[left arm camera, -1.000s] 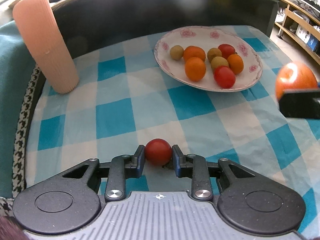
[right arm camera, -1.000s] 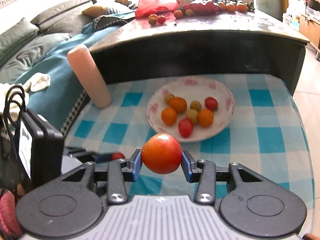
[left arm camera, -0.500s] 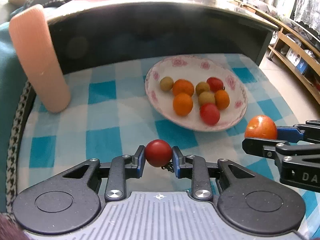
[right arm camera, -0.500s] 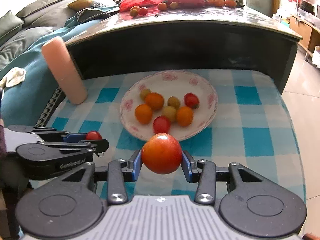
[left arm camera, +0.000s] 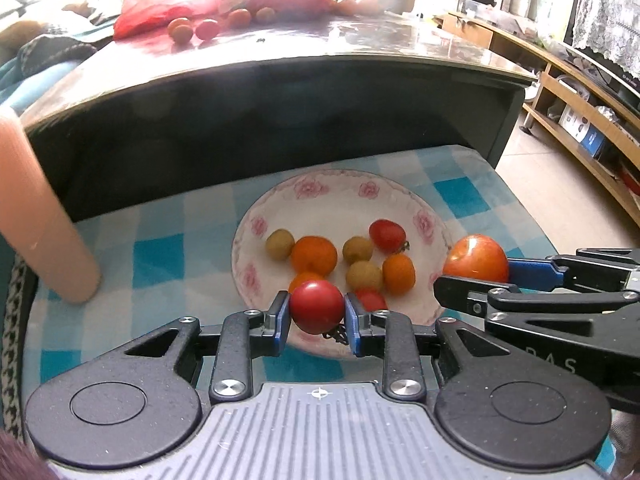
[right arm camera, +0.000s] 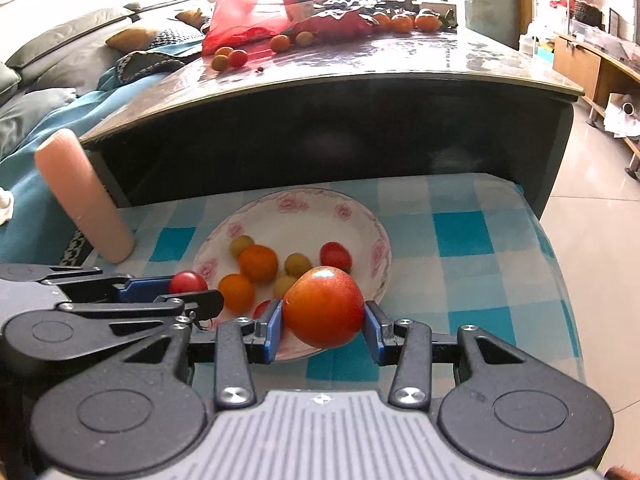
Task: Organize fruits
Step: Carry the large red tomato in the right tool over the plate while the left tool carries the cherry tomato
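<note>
- Left gripper (left arm camera: 317,307) pinching small red cherry tomato (left arm camera: 317,306) between blue pads, lower centre of frame, over near rim of plate (left arm camera: 332,196).
- Cherry tomato: round, glossy, deep red, dried stem bit hanging underneath.
- Right gripper (right arm camera: 323,307) clamped on large tomato (right arm camera: 323,306), centre of its view, over plate's near edge.
- Large tomato: orange-red, yellowish blush on top, shiny highlight.
- Plate: white, pink rose pattern on rim, on blue-white checked cloth (right arm camera: 460,236); holds orange, red and olive-green small fruits.
- Pink ribbed cylinder (right arm camera: 84,200) at left, leaning against dark table edge.
- More fruit and red bag (right arm camera: 240,20) on table top, upper frame.
</note>
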`<move>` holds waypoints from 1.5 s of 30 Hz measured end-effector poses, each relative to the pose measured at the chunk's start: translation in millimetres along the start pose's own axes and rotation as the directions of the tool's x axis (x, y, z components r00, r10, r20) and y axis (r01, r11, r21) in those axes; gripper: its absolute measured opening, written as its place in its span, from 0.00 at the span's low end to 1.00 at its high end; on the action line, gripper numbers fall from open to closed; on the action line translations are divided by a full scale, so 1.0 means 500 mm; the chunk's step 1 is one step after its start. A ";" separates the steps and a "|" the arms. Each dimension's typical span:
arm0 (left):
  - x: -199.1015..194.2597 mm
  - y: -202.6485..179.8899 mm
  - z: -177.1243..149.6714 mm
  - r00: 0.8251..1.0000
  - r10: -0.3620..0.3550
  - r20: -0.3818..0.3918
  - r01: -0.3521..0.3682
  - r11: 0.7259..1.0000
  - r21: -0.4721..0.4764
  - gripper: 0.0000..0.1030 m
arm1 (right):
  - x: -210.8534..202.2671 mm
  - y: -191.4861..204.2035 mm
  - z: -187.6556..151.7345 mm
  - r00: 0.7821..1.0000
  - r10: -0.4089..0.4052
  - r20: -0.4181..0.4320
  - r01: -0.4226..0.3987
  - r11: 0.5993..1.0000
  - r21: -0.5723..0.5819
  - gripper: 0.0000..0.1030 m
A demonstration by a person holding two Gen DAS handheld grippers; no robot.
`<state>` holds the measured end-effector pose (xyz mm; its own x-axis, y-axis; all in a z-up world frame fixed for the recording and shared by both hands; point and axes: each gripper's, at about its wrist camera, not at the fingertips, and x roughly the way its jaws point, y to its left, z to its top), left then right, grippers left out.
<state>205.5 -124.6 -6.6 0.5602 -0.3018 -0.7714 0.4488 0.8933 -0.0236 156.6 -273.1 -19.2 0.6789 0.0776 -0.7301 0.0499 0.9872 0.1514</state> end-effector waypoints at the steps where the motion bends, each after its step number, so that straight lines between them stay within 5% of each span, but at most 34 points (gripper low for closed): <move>1: 0.005 -0.001 0.002 1.000 0.000 -0.003 0.000 1.000 -0.003 0.35 | 0.006 -0.003 0.003 1.000 -0.003 -0.002 0.003 1.000 0.001 0.55; 30: 0.074 0.027 0.040 0.999 0.029 -0.034 -0.030 0.998 -0.058 0.34 | 0.098 -0.019 0.047 0.999 0.034 -0.015 -0.033 0.999 0.042 0.56; 45: 0.080 0.035 0.039 0.999 0.039 -0.034 -0.042 0.997 -0.070 0.44 | 0.104 -0.026 0.049 0.999 0.049 -0.016 -0.048 0.996 0.070 0.57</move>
<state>249.2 -127.7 -25.5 0.5534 -0.2549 -0.7929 0.3751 0.9263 -0.0360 209.1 -285.5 -42.8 0.6685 0.1279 -0.7326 0.0688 0.9702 0.2322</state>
